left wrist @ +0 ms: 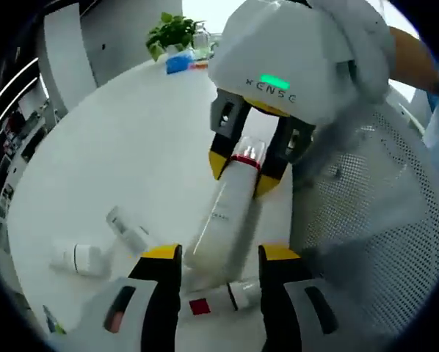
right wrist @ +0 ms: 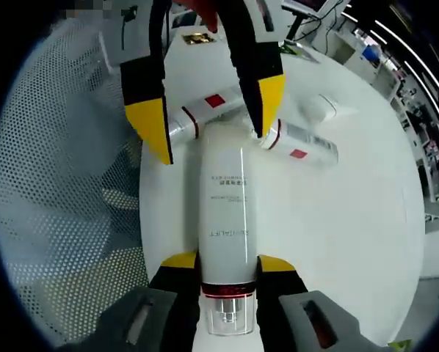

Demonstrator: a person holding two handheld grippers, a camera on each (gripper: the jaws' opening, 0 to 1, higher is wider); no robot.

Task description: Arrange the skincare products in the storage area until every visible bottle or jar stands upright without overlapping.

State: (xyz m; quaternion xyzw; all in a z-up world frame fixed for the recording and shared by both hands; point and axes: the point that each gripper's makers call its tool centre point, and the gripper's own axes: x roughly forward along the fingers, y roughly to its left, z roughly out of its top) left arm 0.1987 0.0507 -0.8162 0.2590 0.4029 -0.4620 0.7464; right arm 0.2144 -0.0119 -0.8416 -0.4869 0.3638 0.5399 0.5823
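Two tools met at one tall white bottle (right wrist: 225, 213): right tool (right wrist: 227, 273) clamped its neck, left tool (left wrist: 221, 257) spread open near its base above the surface (left wrist: 131, 147); best tipped upright slowly.

Count of skincare products on the table (left wrist: 131, 139): four.
- One tall white bottle (left wrist: 230, 213).
- Three smaller containers lying down near the table's near edge: a red-labelled tube (left wrist: 219, 299), a slim bottle (left wrist: 128, 231) and a stubby white bottle (left wrist: 76, 258).

The right gripper view also gave four.

Other items:
- One potted plant (left wrist: 172, 33) at the far edge.
- One blue item (left wrist: 179, 62) beside the plant.
- One mesh chair (left wrist: 374, 220).
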